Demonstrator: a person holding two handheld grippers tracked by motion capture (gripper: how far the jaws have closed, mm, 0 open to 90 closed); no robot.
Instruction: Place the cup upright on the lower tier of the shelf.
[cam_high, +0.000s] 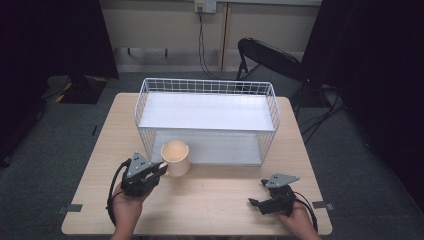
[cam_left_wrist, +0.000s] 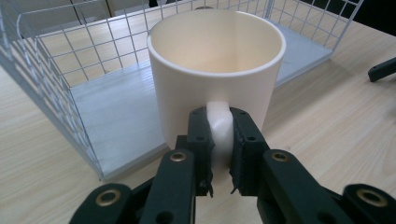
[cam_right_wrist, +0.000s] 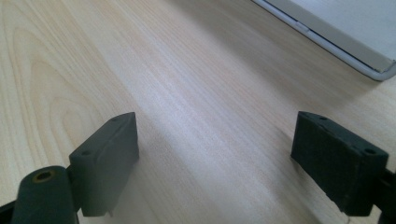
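Nearest the high view's camera, two hands come in from six o'clock, each holding tongs over the pale wood table. Left tongs sit at about seven o'clock on the table and are clenched on the handle of a cream mug; the left gripper view shows both black jaws pressed against the handle's sides. That mug stands upright on the table, just in front of the white wire basket, by the basket's open front at its left end. Right tongs lie at about five o'clock, well apart from the mug, released, with jaws spread wide over bare wood in the right gripper view. Beyond the table, at one o'clock, stands a black folding chair.
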